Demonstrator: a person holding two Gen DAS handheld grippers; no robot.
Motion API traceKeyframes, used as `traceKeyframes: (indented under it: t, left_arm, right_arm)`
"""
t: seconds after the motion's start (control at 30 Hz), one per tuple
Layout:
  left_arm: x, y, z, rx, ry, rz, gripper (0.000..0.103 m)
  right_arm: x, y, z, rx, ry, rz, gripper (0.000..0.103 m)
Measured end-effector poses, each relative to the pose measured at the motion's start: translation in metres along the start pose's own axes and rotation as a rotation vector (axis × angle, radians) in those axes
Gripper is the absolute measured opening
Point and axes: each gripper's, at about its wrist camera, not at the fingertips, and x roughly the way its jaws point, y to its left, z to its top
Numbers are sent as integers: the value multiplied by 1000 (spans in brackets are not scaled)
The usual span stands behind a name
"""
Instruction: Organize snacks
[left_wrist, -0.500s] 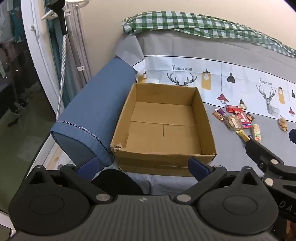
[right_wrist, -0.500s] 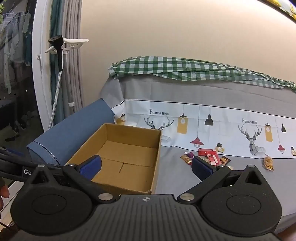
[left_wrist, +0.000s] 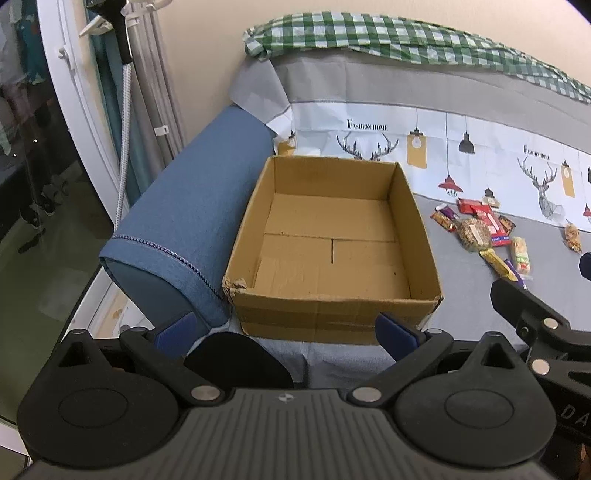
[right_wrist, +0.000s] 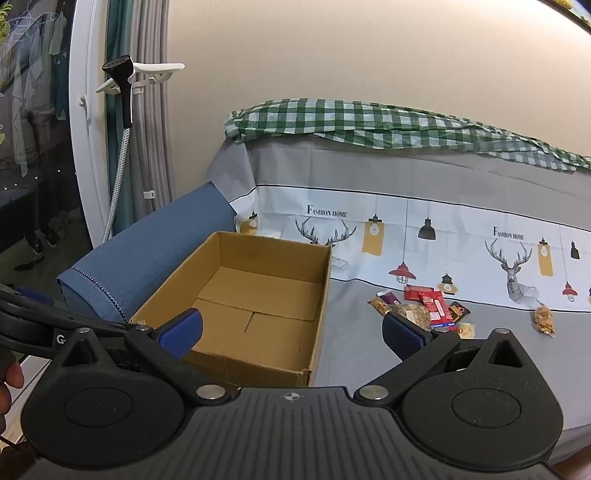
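An empty brown cardboard box (left_wrist: 424, 236) (right_wrist: 321, 295) sits on a grey sofa seat. To its right lies a small pile of wrapped snacks (left_wrist: 480, 232) (right_wrist: 424, 306), with one loose packet (right_wrist: 543, 319) further right. My left gripper (left_wrist: 286, 334) hovers in front of the box's near wall, open, with nothing between its blue pads. My right gripper (right_wrist: 293, 332) is open and bare too, held low in front of the box and the snack pile. Part of the right gripper (left_wrist: 535, 314) shows at the right edge of the left wrist view.
A blue sofa armrest (left_wrist: 192, 221) borders the box on the left. A printed cloth (right_wrist: 406, 236) with deer and lamps covers the backrest, with a green checked cloth (right_wrist: 369, 122) on top. A garment steamer (right_wrist: 122, 85) and curtains stand at the left wall.
Both views have shifted only slightly; the left gripper has edged a little closer to the box. Nothing was taken hold of or let go.
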Motion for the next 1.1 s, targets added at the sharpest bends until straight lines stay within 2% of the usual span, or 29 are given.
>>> traceKeyframes:
  t: [0.33, 0.5, 0.67, 0.8, 1.0, 1.1]
  left_arm:
    - [5, -1, 1, 6, 16, 9, 103]
    - [7, -2, 2, 4, -13, 16, 103]
    - [7, -2, 2, 6, -23, 18, 103]
    - [8, -1, 2, -14, -2, -5, 103]
    - [12, -2, 4, 1, -3, 14, 103]
    - [15, -4, 3, 12, -1, 21, 103]
  right_arm:
    - [5, 0, 7, 8, 15, 25, 102]
    - [7, 1, 6, 7, 19, 31, 102]
    - [9, 1, 0, -17, -15, 20, 102]
    - [9, 3, -2, -30, -6, 8, 102]
    - [11, 4, 1, -31, 12, 10, 102]
    - [14, 2, -1, -59, 23, -18, 102]
